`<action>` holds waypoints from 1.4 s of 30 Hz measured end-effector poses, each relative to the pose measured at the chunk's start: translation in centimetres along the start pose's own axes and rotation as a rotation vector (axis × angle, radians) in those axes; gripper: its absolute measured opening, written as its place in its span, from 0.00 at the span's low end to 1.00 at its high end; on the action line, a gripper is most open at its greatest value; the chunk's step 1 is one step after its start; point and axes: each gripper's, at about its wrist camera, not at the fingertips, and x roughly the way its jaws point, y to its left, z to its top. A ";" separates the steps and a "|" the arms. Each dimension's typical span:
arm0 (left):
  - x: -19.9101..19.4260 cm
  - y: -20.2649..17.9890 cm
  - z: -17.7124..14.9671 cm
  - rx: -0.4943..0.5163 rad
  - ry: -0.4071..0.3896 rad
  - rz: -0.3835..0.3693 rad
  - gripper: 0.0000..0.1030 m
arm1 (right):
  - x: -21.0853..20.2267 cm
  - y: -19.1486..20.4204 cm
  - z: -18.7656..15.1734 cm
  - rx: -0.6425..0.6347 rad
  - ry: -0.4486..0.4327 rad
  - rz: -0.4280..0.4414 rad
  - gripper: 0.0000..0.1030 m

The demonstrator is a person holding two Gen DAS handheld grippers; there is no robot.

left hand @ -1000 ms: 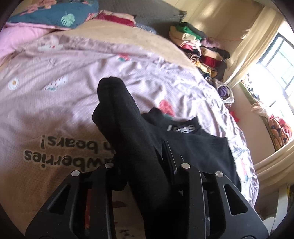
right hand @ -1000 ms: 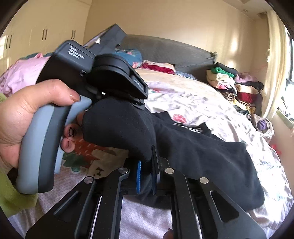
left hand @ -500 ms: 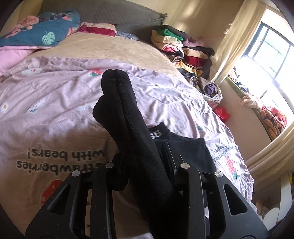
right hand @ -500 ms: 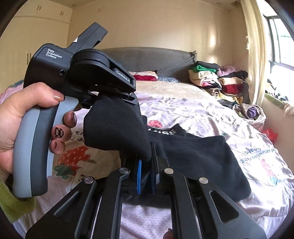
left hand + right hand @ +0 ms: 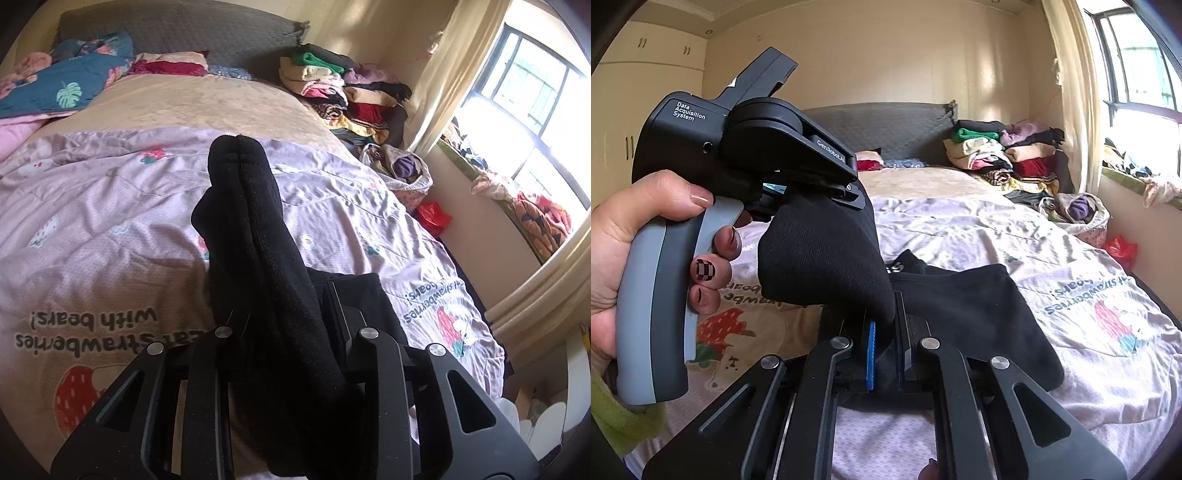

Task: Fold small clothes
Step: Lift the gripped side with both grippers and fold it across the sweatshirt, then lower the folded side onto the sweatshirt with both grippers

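Note:
A pair of black socks [image 5: 255, 236] is stretched between my two grippers above the bed. In the left wrist view the pair sticks up and away from my left gripper [image 5: 284, 314], whose jaws are closing on it, pads pressed to the fabric. In the right wrist view the socks [image 5: 820, 251] run from the left gripper [image 5: 857, 192], held by a hand [image 5: 628, 229], down into my right gripper [image 5: 884, 332], which is shut on their lower end. Another black garment [image 5: 979, 306] lies flat on the pink bedspread [image 5: 1071, 258] beneath.
A stack of folded clothes [image 5: 343, 92] stands at the bed's far right corner, next to a full bag [image 5: 402, 166] and a red bag [image 5: 432, 218] on the floor. A blue quilt [image 5: 66, 88] and pillows lie by the headboard. A window is on the right.
Both grippers have lifted with the socks still held between them. The bed and the black garment on it now sit lower and farther off in both views.

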 end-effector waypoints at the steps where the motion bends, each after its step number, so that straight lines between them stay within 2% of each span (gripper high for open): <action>1: 0.1 -0.2 0.0 0.002 0.002 -0.001 0.20 | -0.1 -0.1 -0.1 0.004 0.000 -0.002 0.07; 16: 2.4 -3.7 -0.3 0.039 0.042 0.003 0.20 | -0.5 -3.0 -1.0 0.068 0.012 -0.014 0.07; 27: 5.6 -6.5 -1.1 0.073 0.095 0.010 0.20 | 0.1 -5.7 -2.4 0.122 0.049 -0.023 0.07; 42: 10.1 -9.0 -2.1 0.109 0.170 0.043 0.20 | 1.6 -9.5 -4.1 0.289 0.130 0.035 0.07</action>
